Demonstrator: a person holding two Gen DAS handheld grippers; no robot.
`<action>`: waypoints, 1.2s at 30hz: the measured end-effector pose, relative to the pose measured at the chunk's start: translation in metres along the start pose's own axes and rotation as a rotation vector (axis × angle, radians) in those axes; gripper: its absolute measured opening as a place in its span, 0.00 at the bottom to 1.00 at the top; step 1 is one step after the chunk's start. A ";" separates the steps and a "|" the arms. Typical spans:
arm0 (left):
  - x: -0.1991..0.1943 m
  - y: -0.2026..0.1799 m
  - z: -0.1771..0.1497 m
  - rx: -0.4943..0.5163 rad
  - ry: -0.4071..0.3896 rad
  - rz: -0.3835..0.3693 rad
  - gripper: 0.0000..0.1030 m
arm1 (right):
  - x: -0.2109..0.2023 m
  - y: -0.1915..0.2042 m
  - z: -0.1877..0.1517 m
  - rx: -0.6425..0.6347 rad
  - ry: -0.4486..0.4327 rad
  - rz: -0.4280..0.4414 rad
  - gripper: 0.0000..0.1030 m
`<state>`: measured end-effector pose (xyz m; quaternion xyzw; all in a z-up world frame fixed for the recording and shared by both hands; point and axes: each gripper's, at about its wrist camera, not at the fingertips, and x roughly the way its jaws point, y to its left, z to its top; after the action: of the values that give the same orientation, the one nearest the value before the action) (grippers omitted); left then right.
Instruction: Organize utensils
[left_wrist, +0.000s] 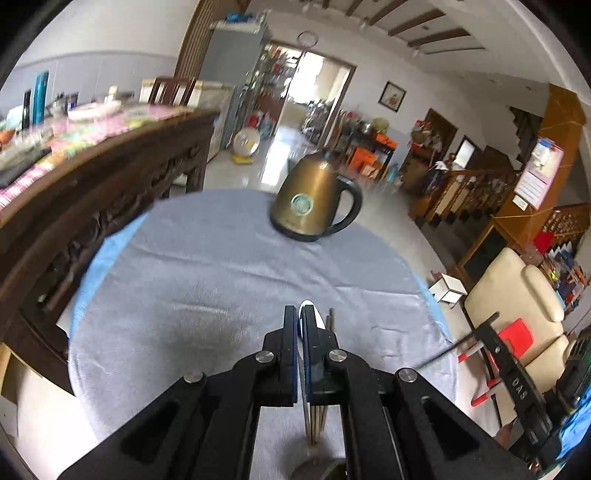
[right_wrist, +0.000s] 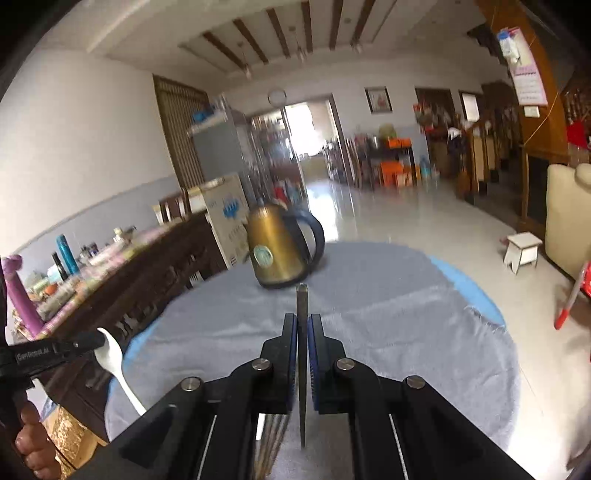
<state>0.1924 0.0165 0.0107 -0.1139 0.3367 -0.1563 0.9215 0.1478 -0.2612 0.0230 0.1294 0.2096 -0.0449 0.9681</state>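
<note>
Left gripper (left_wrist: 302, 314) clamps a white spoon (right_wrist: 110, 354); right gripper (right_wrist: 303, 321) pinches 1 thin dark utensil (right_wrist: 302, 295) above the grey cloth (left_wrist: 221, 266). Lower both level, releasing gently.

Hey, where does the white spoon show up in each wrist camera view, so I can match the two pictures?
Left wrist view: the white spoon shows only as a thin edge-on tip, bottom centre, pinched between the left gripper's closed fingers.
Right wrist view: the white spoon is at the lower left, broadside, held by the left gripper.
Shared landmark: the brass-coloured kettle standing on the grey cloth ahead of both grippers.
</note>
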 end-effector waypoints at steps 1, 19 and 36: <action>-0.011 -0.003 -0.003 0.012 -0.016 -0.003 0.02 | -0.011 0.003 0.002 -0.003 -0.027 0.005 0.07; -0.029 -0.024 -0.058 0.124 -0.021 0.094 0.02 | -0.137 0.067 0.006 -0.150 -0.183 0.140 0.07; -0.017 -0.027 -0.081 0.197 0.052 0.065 0.04 | -0.066 0.051 -0.060 -0.081 0.253 0.190 0.08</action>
<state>0.1214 -0.0105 -0.0309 -0.0075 0.3469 -0.1613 0.9239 0.0712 -0.1940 0.0099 0.1142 0.3185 0.0720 0.9383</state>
